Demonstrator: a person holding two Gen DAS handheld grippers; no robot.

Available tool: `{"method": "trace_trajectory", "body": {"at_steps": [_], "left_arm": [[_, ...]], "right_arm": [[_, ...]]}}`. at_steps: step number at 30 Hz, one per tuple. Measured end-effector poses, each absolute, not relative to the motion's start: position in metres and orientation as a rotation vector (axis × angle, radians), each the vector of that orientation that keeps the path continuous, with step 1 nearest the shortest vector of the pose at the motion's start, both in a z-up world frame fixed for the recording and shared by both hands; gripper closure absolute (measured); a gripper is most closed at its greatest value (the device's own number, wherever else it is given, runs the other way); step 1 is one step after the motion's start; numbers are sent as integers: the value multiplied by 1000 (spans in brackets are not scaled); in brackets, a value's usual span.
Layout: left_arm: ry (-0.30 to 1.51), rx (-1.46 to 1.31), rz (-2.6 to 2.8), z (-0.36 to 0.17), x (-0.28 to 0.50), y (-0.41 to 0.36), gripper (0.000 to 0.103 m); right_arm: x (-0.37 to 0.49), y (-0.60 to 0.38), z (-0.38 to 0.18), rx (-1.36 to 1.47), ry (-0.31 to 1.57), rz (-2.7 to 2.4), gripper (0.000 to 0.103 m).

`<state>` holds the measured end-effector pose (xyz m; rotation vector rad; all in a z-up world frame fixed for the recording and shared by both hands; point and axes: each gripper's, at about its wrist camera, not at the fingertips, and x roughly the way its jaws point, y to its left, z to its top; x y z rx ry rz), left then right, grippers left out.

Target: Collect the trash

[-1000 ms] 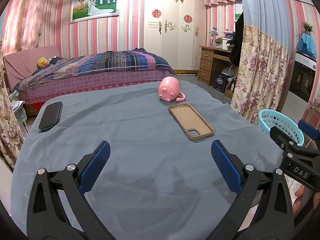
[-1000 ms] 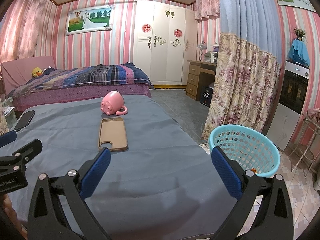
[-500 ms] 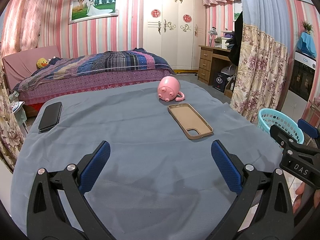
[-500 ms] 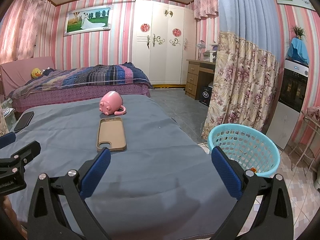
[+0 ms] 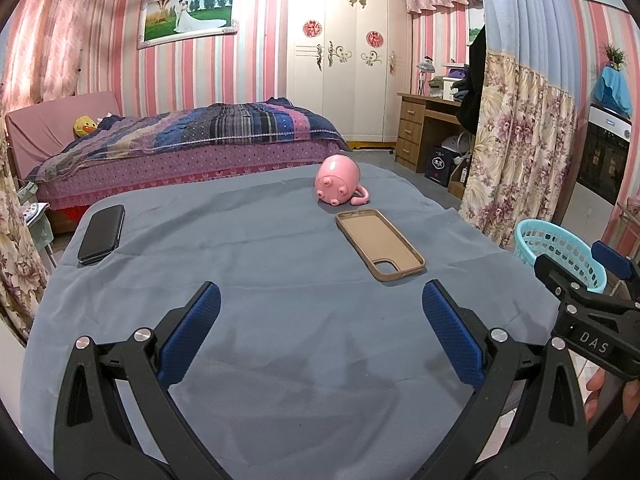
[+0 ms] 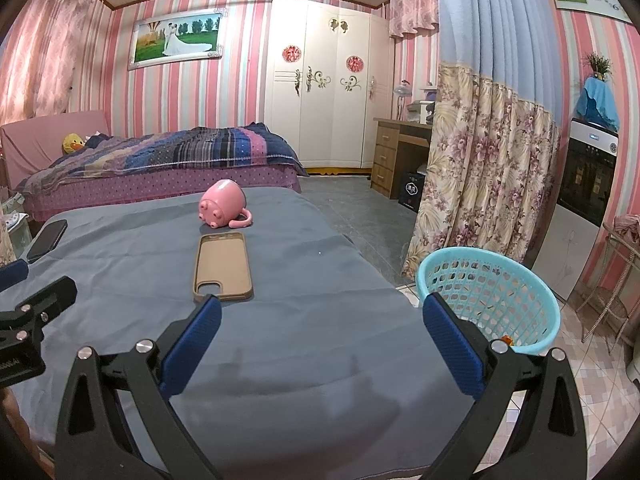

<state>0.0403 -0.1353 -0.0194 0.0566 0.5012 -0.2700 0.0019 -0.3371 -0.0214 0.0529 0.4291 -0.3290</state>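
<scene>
Both grippers, the left gripper (image 5: pixel 320 330) and right gripper (image 6: pixel 322 330), stood wide and empty low in frame. The tan phone case (image 5: pixel 379 245) lay centre-right on the blue cloth (image 5: pixel 240 280), probably light and flexible; pinching one long rim looked best for the basket (image 6: pixel 486 292).

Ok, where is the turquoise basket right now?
The turquoise basket stands on the tiled floor off the table's right edge, below the floral curtain, right of centre in the right wrist view.

Left wrist view looking forward low over the blue-covered table (image 5: pixel 280 260), right wrist view facing likewise from further right, both sharing the phone case (image 5: pixel 379 245) (image 6: pixel 223 266), pink mug (image 5: pixel 338 179) (image 6: pixel 222 203), basket (image 5: pixel 560 250) (image 6: pixel 486 300) at right.
</scene>
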Motion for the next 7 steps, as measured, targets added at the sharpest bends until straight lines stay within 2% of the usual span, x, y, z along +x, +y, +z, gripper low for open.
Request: {"method": "trace_trajectory", "body": {"at_steps": [7], "left_arm": [[495, 77, -279, -19, 37, -138, 5]], "right_arm": [[3, -340, -24, 66, 433, -335, 5]]}}
